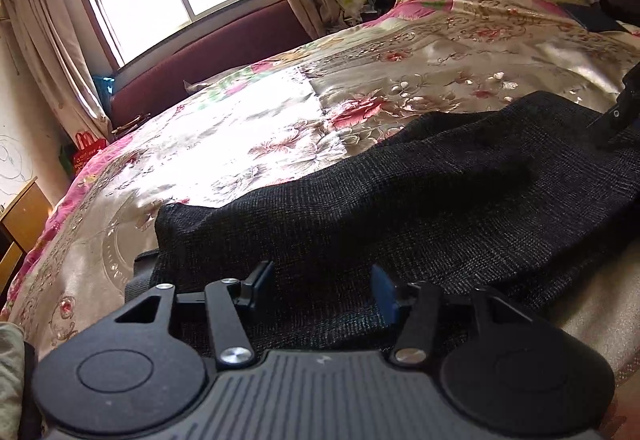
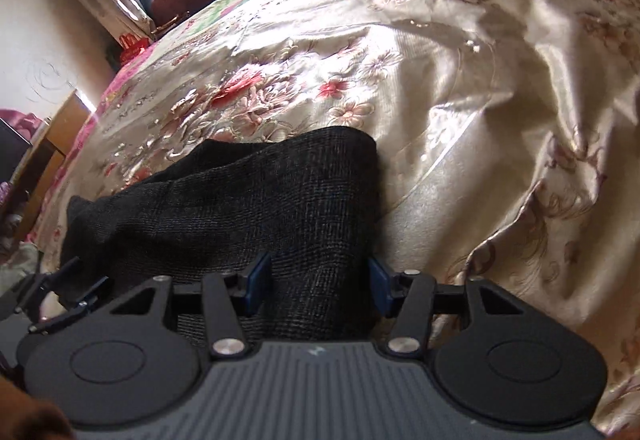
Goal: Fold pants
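1. The pants (image 1: pixel 400 199) lie on the flowered satin bedspread (image 1: pixel 248 127), a dark woven bundle already doubled over at least once, judging by the thick rounded fold at their far end in the right wrist view
2. The left gripper (image 1: pixel 318 286) stands with its jaws wide apart, the cloth spreading between and beneath its two fingers; nothing is pinched
3. The right gripper (image 2: pixel 318 282) is likewise spread wide, with the pants (image 2: pixel 248 207) directly ahead and running under its fingers; it holds nothing either
4. The long axis of the bundle runs crosswise to both tools: from the left gripper it stretches away to the right, where the other tool's dark frame (image 1: pixel 618 107) shows at the edge of the cloth; from the right gripper it stretches off to the left, where part of the other tool (image 2: pixel 60 296) shows
5. So each tool sits at its own end of the near edge, equally close, with the cloth lying forward of both
6. My judgement: the next fold means closing on that near edge at both ends and carrying it forward, away from the person, over the rest
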A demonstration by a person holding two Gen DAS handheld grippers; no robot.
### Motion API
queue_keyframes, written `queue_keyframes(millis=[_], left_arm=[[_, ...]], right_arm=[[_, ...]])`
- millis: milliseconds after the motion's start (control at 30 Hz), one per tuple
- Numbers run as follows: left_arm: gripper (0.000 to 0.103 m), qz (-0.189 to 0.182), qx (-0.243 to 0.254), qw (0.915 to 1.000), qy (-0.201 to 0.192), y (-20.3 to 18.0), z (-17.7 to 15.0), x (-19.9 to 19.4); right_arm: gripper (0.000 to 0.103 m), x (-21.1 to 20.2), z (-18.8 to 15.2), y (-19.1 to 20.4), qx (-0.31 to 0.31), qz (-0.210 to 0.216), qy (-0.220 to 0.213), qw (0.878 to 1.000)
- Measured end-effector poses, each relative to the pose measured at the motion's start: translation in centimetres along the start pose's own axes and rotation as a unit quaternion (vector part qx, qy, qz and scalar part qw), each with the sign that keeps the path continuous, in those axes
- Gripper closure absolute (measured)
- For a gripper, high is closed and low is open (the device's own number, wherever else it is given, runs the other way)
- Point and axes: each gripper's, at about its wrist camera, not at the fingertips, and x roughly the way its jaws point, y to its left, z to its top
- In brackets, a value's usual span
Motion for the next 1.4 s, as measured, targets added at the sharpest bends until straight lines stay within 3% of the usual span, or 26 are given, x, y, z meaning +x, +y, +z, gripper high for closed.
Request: queue_keyframes(millis=[67,200,333,433,500,567,600,667,733,967,1100,1167,1233,1300,1367,1400], left_arm=[[0.036,-0.005,-0.007,1.0,0.004,0.4,0.2,-0.1],[0.035,-0.008,-0.015,0.9998,0.013,0.5,0.2,0.4],[0.035,-0.004,-0.004,0.9999,0.014,-0.1,0.7,0.4],[0.035,-0.005,0.008,0.9999,0.01,-0.8,1.1,0.7],[0.035,-0.007,0.011,0.9999,0.012,-1.2,1.5,0.9],[0.035,-0.01,0.014,0.9998,0.013,-2.0,2.1,1.0],[0.036,-0.013,0.016,0.9997,0.015,-2.4,2.3,1.1],[0.035,-0.019,0.029,0.9992,0.02,-3.4,2.6,1.4],[0.035,-0.02,0.047,0.9985,0.019,-4.5,2.9,1.3],[0.036,-0.086,0.069,0.9939,0.007,-8.8,4.8,0.8],[0.036,-0.13,0.065,0.9893,0.005,-11.4,6.0,1.1],[0.036,-0.14,0.06,0.9884,-0.003,-11.7,6.2,0.6],[0.036,-0.144,0.055,0.9879,-0.006,-11.6,6.2,0.1],[0.036,-0.139,0.058,0.9886,-0.009,-11.2,6.0,-0.4],[0.036,-0.13,0.067,0.9893,-0.009,-11.0,5.8,-0.6],[0.036,-0.128,0.07,0.9893,-0.009,-10.8,5.7,-0.7]], right_arm=[[0.049,0.1,0.3,-0.7,-0.007,0.007,0.012,1.0],[0.048,0.7,0.4,-3.4,0.042,0.088,0.042,0.994],[0.064,0.8,0.1,-6.5,0.096,0.129,0.033,0.986],[0.059,1.9,0.0,-5.9,0.101,0.152,0.031,0.983],[0.06,2.9,0.3,-5.0,0.113,0.195,0.032,0.974],[0.072,4.3,0.1,-4.3,0.148,0.247,0.041,0.957],[0.072,5.2,-0.1,-3.7,0.155,0.25,0.045,0.955],[0.081,5.9,0.2,-3.0,0.146,0.215,0.045,0.964],[0.086,5.1,0.3,-4.2,0.176,0.23,0.025,0.957],[0.096,-0.8,-0.3,-10.9,0.244,0.197,-0.075,0.947],[0.101,-4.2,0.0,-12.9,0.239,0.158,-0.106,0.952],[0.096,-5.1,0.4,-12.8,0.223,0.169,-0.101,0.955],[0.095,-4.8,1.0,-11.7,0.189,0.159,-0.084,0.965],[0.085,-3.4,1.6,-10.7,0.167,0.154,-0.059,0.972],[0.063,-1.8,1.9,-10.0,0.15,0.139,-0.038,0.978],[0.063,-0.9,1.9,-9.9,0.145,0.136,-0.024,0.98]])
